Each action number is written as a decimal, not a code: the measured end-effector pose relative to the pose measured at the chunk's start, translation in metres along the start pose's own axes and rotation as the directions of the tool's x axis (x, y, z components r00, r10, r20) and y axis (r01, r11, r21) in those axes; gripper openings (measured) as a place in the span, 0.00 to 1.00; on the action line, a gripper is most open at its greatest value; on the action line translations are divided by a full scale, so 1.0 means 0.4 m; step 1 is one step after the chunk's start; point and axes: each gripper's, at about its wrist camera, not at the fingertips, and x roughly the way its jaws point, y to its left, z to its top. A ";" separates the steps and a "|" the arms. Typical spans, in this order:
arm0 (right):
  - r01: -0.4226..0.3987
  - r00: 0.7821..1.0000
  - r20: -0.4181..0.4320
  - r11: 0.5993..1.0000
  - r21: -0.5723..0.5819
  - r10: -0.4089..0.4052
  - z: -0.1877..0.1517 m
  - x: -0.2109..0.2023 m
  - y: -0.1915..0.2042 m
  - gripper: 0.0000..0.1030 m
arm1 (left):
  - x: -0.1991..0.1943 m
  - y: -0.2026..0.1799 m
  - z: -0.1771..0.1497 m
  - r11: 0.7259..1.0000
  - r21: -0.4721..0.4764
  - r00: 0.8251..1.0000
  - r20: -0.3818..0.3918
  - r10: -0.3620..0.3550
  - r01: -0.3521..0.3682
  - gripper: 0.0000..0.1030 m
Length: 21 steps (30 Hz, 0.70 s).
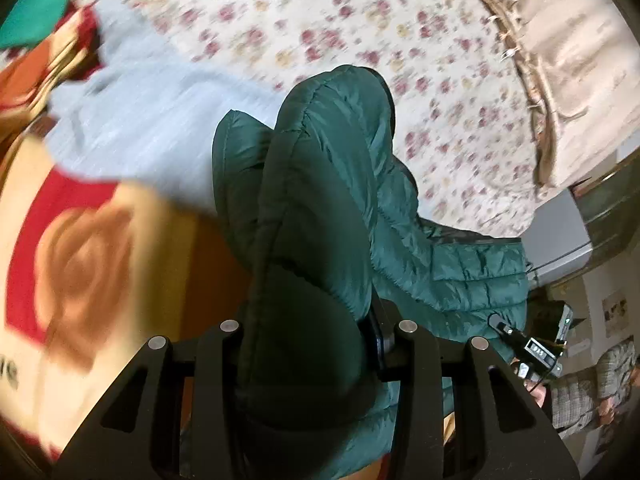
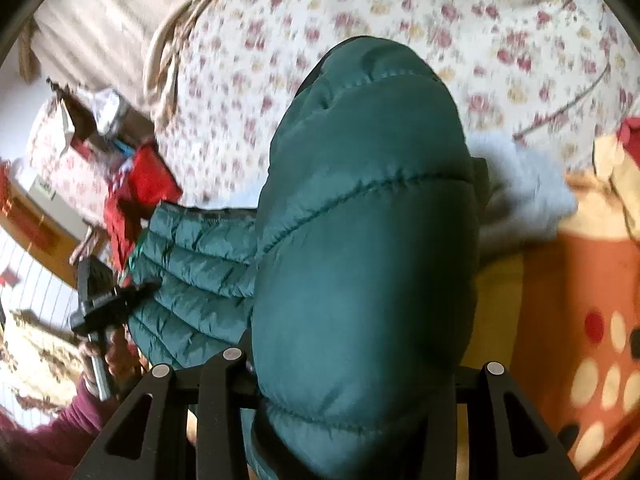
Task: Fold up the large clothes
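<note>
Both tongs are closed on the jacket: left tongs (image 1: 316, 344) pinch a dark fold at lower centre, right tongs (image 2: 352, 364) clamp a puffy section filling the frame's middle. The jacket (image 1: 340, 184) hangs lifted above the floral bed (image 1: 320, 20). Likely mid-fold; next, lay it down flat and evenly.

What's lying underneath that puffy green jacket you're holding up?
Beneath the green jacket you can see a flowered bedsheet, a pale grey garment and an orange-and-red blanket. Whatever sits directly behind its bulk is hidden. Both tools, left and right, grip it.
</note>
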 end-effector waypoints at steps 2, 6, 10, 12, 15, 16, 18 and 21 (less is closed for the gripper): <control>0.059 0.998 -0.025 0.998 -0.002 -0.059 -0.028 0.024 0.005 0.45 | -0.002 0.018 -0.029 0.998 0.012 0.998 -0.013 0.067 -0.067 0.39; 0.339 0.940 -0.032 0.940 -0.032 -0.340 -0.051 0.106 -0.010 0.78 | 0.037 0.061 -0.057 0.974 -0.021 0.975 -0.018 0.223 -0.224 0.72; 0.417 0.909 -0.004 0.907 -0.055 -0.418 -0.047 0.150 0.011 0.83 | 0.035 0.037 -0.072 0.940 0.013 0.938 0.076 0.339 -0.341 0.85; 0.458 0.889 0.017 0.887 -0.061 -0.458 -0.047 0.134 0.031 0.83 | 0.020 0.015 -0.081 0.924 0.025 0.919 0.114 0.378 -0.383 0.85; 0.514 0.858 0.061 0.854 -0.079 -0.510 -0.066 0.080 0.048 0.83 | -0.009 -0.022 -0.105 0.897 0.062 0.891 0.169 0.422 -0.437 0.85; 0.528 0.849 0.073 0.846 -0.078 -0.523 -0.071 0.068 0.059 0.83 | -0.014 -0.038 -0.110 0.883 0.081 0.878 0.181 0.443 -0.462 0.85; 0.534 0.845 0.090 0.842 -0.077 -0.527 -0.086 0.033 0.066 0.83 | -0.019 -0.062 -0.124 0.860 0.114 0.859 0.202 0.470 -0.498 0.85; 0.567 0.822 0.134 0.819 -0.094 -0.554 -0.095 0.003 0.095 0.83 | -0.022 -0.099 -0.148 0.834 0.149 0.839 0.229 0.494 -0.532 0.85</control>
